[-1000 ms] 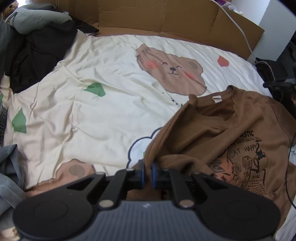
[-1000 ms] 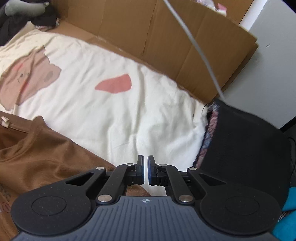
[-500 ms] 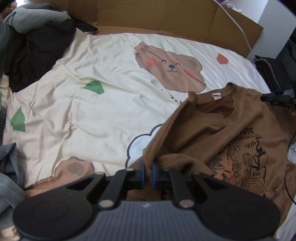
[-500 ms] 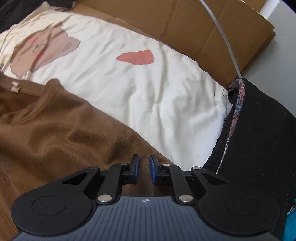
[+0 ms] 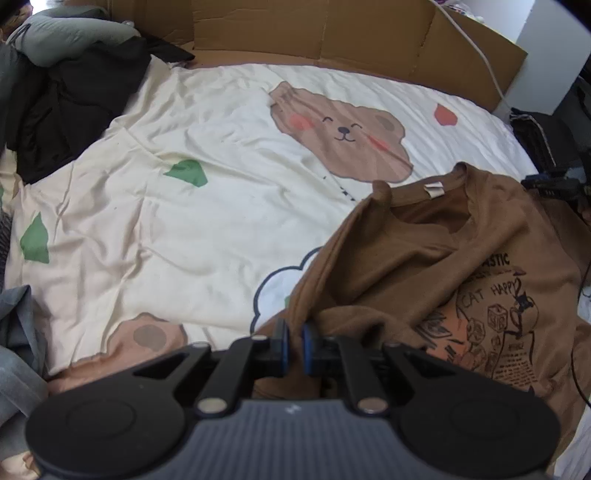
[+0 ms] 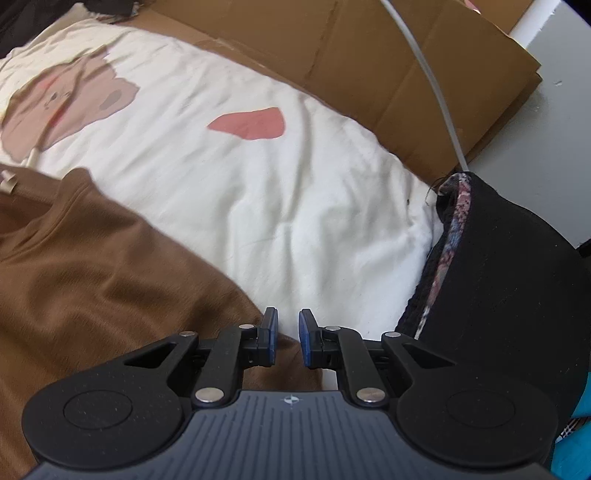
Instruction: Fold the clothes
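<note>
**Right gripper lets go of the shirt while the left keeps its pinch**

On the left side of the bed lie dark clothes [image 5: 66,107], heaped against the cardboard [image 5: 332,33] at the head. The cream bedsheet [image 5: 177,221], printed with a bear face, is bare across its middle.

The left gripper [image 5: 294,345] has not changed over the last second: its jaws stay nearly closed on a bunched fold of the brown T-shirt [image 5: 461,266], at the shirt's left edge. The shirt lies face up on the right part of the sheet, collar toward the cardboard, its cartoon print showing. The left half is rucked up into ridges that run toward the pinch.

The change is on the right. A second ago the right gripper [image 6: 287,341] was closed with its jaws almost touching; now they stand apart with a clear gap and hold nothing. It hovers just over the shirt's right edge [image 6: 110,280], where brown cloth meets white sheet, beside a black bag [image 6: 498,295].

This likely means the right side has been laid down and released. The shirt looks only partly spread, so folding proper has probably not begun, and the crumpled left half seems to need smoothing first.
</note>
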Available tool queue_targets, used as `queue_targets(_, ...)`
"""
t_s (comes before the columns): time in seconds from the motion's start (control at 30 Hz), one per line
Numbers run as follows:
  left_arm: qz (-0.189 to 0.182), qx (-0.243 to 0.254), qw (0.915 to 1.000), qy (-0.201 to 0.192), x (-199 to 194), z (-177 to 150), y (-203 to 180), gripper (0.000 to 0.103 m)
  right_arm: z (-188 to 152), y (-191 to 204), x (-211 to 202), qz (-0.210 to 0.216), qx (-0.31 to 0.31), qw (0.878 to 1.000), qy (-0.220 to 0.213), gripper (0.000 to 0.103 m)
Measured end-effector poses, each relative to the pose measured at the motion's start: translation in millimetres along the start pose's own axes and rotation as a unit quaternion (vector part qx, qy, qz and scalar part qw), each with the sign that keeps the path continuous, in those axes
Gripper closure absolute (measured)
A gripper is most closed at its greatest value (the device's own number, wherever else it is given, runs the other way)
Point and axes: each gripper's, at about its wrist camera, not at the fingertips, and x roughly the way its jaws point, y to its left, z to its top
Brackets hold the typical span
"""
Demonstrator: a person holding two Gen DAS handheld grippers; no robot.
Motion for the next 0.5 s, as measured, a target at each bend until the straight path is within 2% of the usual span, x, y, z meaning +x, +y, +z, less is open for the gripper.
queue_targets(0.33, 0.000, 0.003, 1.0000, 0.001, 1, -1, -2, 0.095, -2, 1, -17, 0.000, -0.019, 1.000, -0.009, 0.084)
queue_targets(0.5, 0.000, 0.004, 1.0000, 0.002, 2, -1, -3, 0.095, -4, 1, -11, 0.000, -0.043, 0.999, 0.006, 0.084)
